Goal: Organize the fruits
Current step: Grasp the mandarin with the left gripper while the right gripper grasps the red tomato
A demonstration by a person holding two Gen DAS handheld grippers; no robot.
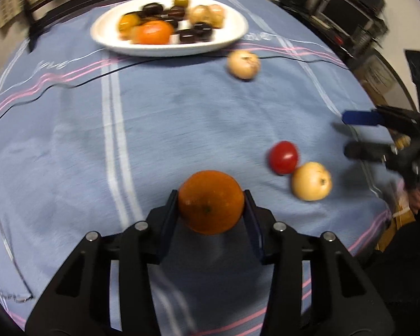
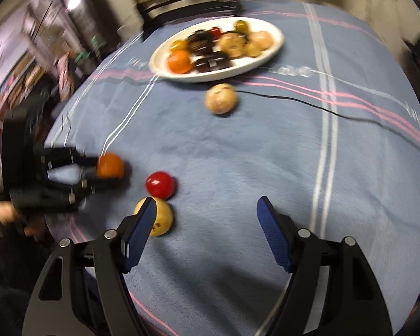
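**Inspector:** Report progress and the state of both claws.

**Operator:** My left claw (image 1: 210,196) is closed on an orange (image 1: 210,201); both pads touch its sides, at the near edge of the counter (image 1: 182,117). Whether it is lifted clear of the blue cloth I cannot tell. My right claw (image 2: 207,224) stands wide apart with nothing between its pads. Its left finger (image 2: 142,224) sits in front of a pale fruit (image 2: 161,218), near the right edge.

**Inspector:** What is done, what remains?

**Operator:** In my judgement, well past halfway. The white plate (image 1: 232,39) at the far side already carries most of the fruit. Off the plate remain four pieces: the gripped orange, one red fruit (image 1: 283,157) touching the pale fruit beside it, and a second pale fruit (image 1: 243,63) lying just in front of the plate.

**Inspector:** Count on the plate?

**Operator:** Blur limits me. I read one orange, roughly two small yellow-orange fruits, about two or three pale ones, and several dark pieces whose number I cannot fix. One small red piece shows at the far rim in the right wrist view only.

**Inspector:** Anything else on the counter?

**Operator:** One thin black cable (image 2: 308,103) crossing the cloth near the plate.
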